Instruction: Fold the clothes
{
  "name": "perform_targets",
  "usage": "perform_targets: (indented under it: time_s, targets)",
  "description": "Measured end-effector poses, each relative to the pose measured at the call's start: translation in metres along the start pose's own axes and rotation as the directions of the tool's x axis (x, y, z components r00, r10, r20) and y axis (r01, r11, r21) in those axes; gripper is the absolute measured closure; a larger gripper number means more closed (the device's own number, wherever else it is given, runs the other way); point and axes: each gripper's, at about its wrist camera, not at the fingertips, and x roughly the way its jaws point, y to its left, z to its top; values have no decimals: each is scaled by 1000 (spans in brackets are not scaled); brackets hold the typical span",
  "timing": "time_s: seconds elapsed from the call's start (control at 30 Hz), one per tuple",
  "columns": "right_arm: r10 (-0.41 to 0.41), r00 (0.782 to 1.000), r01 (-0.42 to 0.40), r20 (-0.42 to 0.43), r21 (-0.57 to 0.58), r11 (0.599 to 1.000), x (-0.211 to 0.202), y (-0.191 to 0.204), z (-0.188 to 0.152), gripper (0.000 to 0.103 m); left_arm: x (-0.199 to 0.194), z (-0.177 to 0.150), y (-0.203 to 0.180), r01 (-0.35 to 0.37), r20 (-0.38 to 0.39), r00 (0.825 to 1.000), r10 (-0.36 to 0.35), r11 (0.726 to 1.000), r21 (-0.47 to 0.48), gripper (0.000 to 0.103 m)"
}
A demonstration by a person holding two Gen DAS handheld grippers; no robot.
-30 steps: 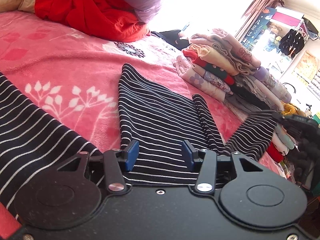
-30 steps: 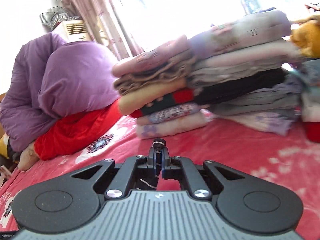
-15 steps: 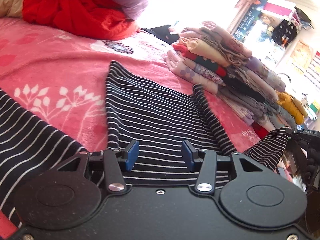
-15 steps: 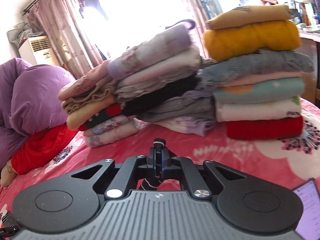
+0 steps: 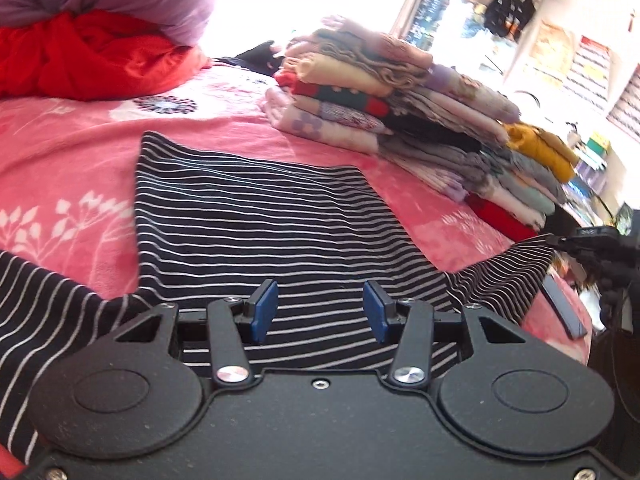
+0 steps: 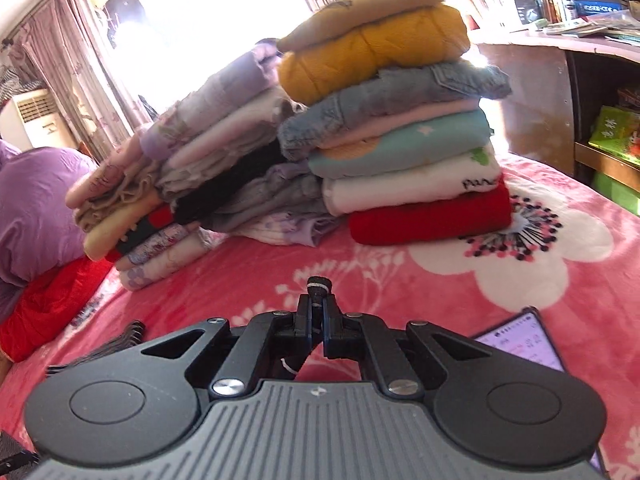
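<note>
Left tongs (image 5: 320, 312) partly open, blue pads clear of the black white-striped knit garment (image 5: 256, 216) spread on the pink floral bed blanket (image 5: 68, 168). Right tongs (image 6: 316, 320) pinched shut on a bunched tip of that garment's sleeve — seen stretched toward 3 o'clock only in the left view. Right view alone: lit phone (image 6: 520, 340) at 4 o'clock, folded clothes stacks (image 6: 392, 120) at 12.

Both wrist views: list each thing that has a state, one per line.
Striped top: spread flat, one sleeve pulled out.
Right gripper: shut on the sleeve cuff.
Left gripper: open, over the top.
Clothes stacks: folded, piled.
Phone: screen lit.
</note>
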Motion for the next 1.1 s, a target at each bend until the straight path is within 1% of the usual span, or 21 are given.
perform_targets:
  time_s: [0.07,0.1,0.13,0.17,0.2,0.27,0.3,0.47,0.57,0.67,0.73,0.77,0.8,0.83,0.87,0.93,0.97,1.0,1.03,1.07,1.1]
  targets:
    - [-26,999,26,-31,9,1000,5,-7,-5,95,0,-1,-5,13,-3,1000,-13,1000,19,57]
    - [-37,997,38,-62,9,999,9,-10,-7,90,0,-1,-8,17,-2,1000,-17,1000,25,57]
    - [-57,994,57,-94,5,998,13,-11,-9,88,0,-2,-10,22,-2,1000,-22,999,31,57]
    - [-74,991,74,-114,-11,997,16,-12,-11,81,0,-2,-11,25,-1,1000,-25,999,35,57]
    - [-92,987,89,-132,-26,996,18,-12,-12,71,-1,-2,-13,26,1,1000,-27,999,37,57]
    - [-108,986,102,-130,-52,993,14,-11,-14,58,-2,-1,-14,28,4,1000,-28,999,35,57]
    - [-108,986,101,-129,-57,993,13,-11,-14,56,-3,-2,-14,27,5,1000,-28,999,34,57]
    - [-102,986,90,-130,-99,991,18,-11,-7,56,-3,-3,-18,31,-2,1000,-31,999,38,57]
    - [-83,983,62,-166,-133,989,37,-6,0,56,1,-2,-20,35,-5,999,-35,998,49,57]
    - [-92,971,47,-221,-202,978,62,3,-3,56,6,0,-18,36,-10,999,-36,998,43,57]
    - [-96,967,38,-238,-238,971,75,8,-6,56,9,0,-15,34,-14,999,-33,999,42,57]
    - [-87,964,23,-253,-245,969,81,9,-7,63,10,1,-14,33,-17,999,-32,999,42,57]
    - [-78,960,8,-269,-253,967,86,11,-9,98,11,1,-13,32,-20,999,-31,999,43,57]
    - [-73,955,-7,-289,-266,964,90,13,-10,97,11,1,-11,28,-21,999,-27,999,42,57]
    - [-79,961,-4,-267,-299,954,90,18,-10,97,11,1,-9,28,-19,999,-27,999,39,57]
    - [-54,990,4,-131,-351,936,73,28,-6,97,10,3,-6,39,-13,999,-39,999,20,57]
    - [-20,997,-9,-81,-337,941,67,29,-3,97,10,4,-5,48,-10,999,-48,999,10,57]
    - [-24,997,-1,-68,-342,940,69,31,-4,95,10,4,-4,53,-8,999,-53,999,3,57]
    - [-61,995,26,-83,-368,929,75,33,-7,93,10,4,-4,52,-7,999,-52,999,1,57]
    - [-99,990,53,-96,-395,917,81,36,-11,88,8,4,-4,53,-6,999,-53,999,3,57]
    - [-136,985,79,-109,-422,903,87,38,-15,86,7,4,-5,53,-4,999,-53,999,5,57]
